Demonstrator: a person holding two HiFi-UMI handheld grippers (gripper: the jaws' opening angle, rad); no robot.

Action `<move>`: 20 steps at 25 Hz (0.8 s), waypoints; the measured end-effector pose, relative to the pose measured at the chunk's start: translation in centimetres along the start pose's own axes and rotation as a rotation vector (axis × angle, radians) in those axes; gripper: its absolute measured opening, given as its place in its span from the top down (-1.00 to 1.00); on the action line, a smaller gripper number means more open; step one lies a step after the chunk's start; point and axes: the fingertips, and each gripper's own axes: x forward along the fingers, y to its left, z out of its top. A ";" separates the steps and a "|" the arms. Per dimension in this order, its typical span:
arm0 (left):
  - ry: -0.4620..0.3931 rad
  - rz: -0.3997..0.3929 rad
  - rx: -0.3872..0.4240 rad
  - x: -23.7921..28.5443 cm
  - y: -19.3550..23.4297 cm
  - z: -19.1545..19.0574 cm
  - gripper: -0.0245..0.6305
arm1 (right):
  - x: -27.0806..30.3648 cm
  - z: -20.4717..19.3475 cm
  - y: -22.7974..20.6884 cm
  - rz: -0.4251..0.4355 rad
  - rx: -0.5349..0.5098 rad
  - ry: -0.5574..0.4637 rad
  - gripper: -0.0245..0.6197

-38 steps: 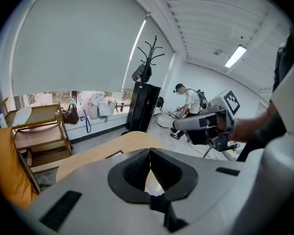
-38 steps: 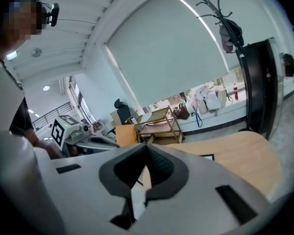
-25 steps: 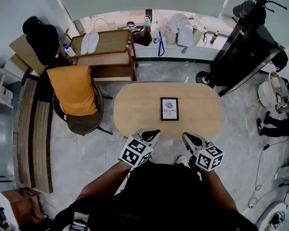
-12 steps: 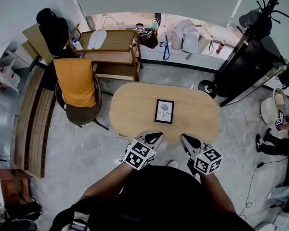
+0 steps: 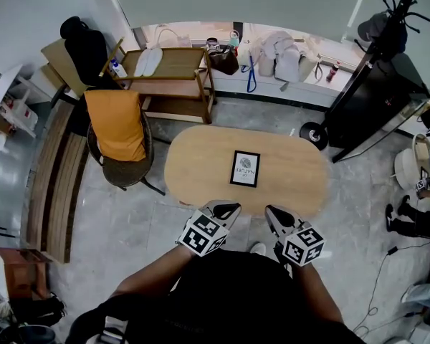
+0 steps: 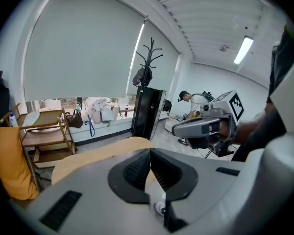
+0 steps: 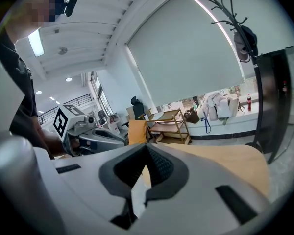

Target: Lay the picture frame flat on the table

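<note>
Head view looks steeply down on an oval wooden counter with the picture frame at about its middle. The frame appears to lie flat, print side up, its long edges running from 12 to 6 o'clock with a slight tilt. Nothing touches it.

Both grippers hover at the counter's near edge, well apart from the frame. The left gripper sits at about 7 o'clock from the frame, and the right gripper at about 5 o'clock. Each points toward 12 o'clock, with its marker cube toward the person.

Left gripper view shows that gripper's fingers pressed together at the tips, with nothing between them. The right gripper shows at 2 o'clock in this view, and the counter's pale top lies beyond. Right gripper view shows its fingers likewise closed and empty, with the left gripper at 9 o'clock.

Off the counter, a wicker chair draped with an orange cloth stands at 9 o'clock. A wooden cart stands at 11 o'clock, and a black coat stand at 1 o'clock.
</note>
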 end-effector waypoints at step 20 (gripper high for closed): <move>0.006 -0.007 0.019 -0.7 0.8 0.1 0.91 | 0.5 -1.0 0.8 -0.008 0.012 0.023 0.92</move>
